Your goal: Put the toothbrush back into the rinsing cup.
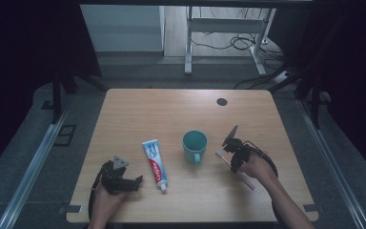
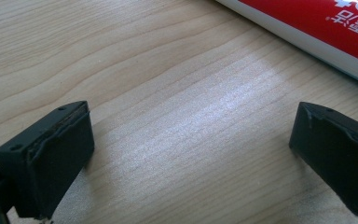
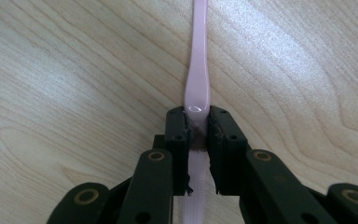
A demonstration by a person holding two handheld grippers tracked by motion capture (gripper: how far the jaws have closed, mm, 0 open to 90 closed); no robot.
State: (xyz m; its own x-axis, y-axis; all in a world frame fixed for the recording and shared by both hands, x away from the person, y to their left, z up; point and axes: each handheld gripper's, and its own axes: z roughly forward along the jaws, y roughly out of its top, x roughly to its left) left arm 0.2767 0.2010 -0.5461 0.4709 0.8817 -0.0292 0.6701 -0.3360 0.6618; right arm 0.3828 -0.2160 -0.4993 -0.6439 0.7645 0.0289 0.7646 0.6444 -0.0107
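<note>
Wooden table [image 1: 181, 114], 1 toothbrush [image 3: 198, 70], 1 toothpaste tube [image 1: 155, 164], 1 mug [image 1: 195, 146]

Toothbrush [image 3: 196, 70] handle cut off by top edge in right gripper view, part hidden between closed pads. Toothpaste tube [image 2: 317, 28] cropped at upper corner in left gripper view; print too small overhead.

A light wooden table [image 1: 171, 109] stands on grey floor [image 1: 28, 157] — dark curtains [image 1: 24, 43] hang either side. Behind it, white desk legs [image 1: 188, 47] and loose cables [image 1: 228, 43] — light falls there.
</note>
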